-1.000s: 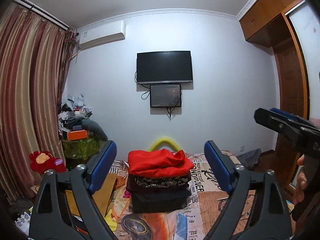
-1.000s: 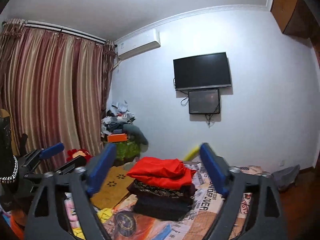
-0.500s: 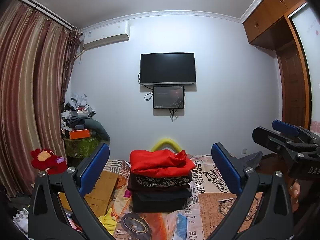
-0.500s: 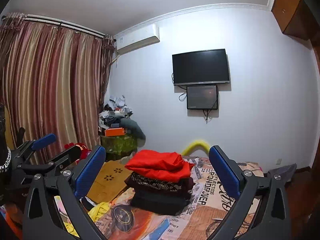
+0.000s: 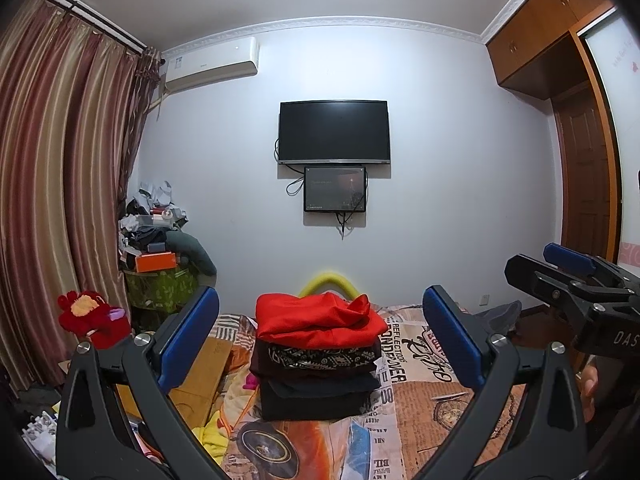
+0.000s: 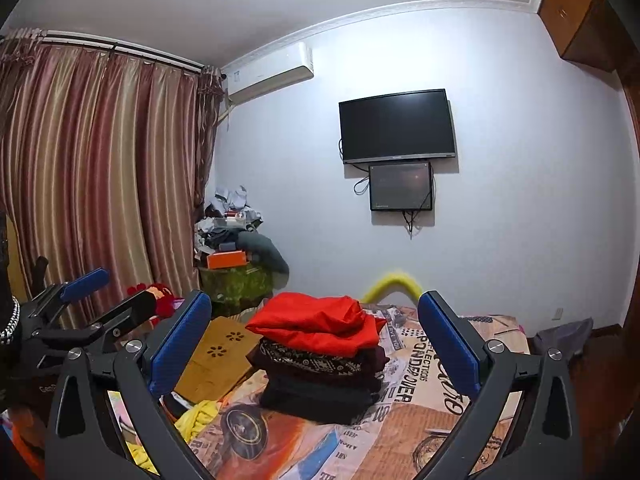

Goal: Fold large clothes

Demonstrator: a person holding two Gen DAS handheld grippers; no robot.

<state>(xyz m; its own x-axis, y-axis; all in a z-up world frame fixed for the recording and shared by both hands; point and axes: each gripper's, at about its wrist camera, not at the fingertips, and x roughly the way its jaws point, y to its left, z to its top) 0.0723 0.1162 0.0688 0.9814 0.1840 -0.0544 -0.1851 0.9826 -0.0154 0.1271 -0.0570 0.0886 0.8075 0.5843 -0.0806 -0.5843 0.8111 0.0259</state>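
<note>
A stack of folded clothes stands on the bed, a red garment [image 5: 316, 318] on top, a patterned dark one [image 5: 316, 358] under it and black ones below. It also shows in the right wrist view [image 6: 316, 322]. My left gripper [image 5: 320, 336] is open and empty, held back from the stack. My right gripper [image 6: 316, 344] is open and empty, also held back from it. Each gripper shows at the edge of the other's view, the right one [image 5: 568, 276] and the left one [image 6: 84, 300].
The bed has a printed cover [image 5: 416, 380]. A wooden board [image 6: 218, 360] and yellow cloth [image 6: 196, 420] lie at its left. A cluttered green box [image 5: 160, 280], a red plush toy [image 5: 88, 316], curtains, a wall TV [image 5: 334, 132] and a wardrobe [image 5: 580, 184] surround it.
Both grippers have opened wider and drawn back and up from the stack. The stack has not moved.
</note>
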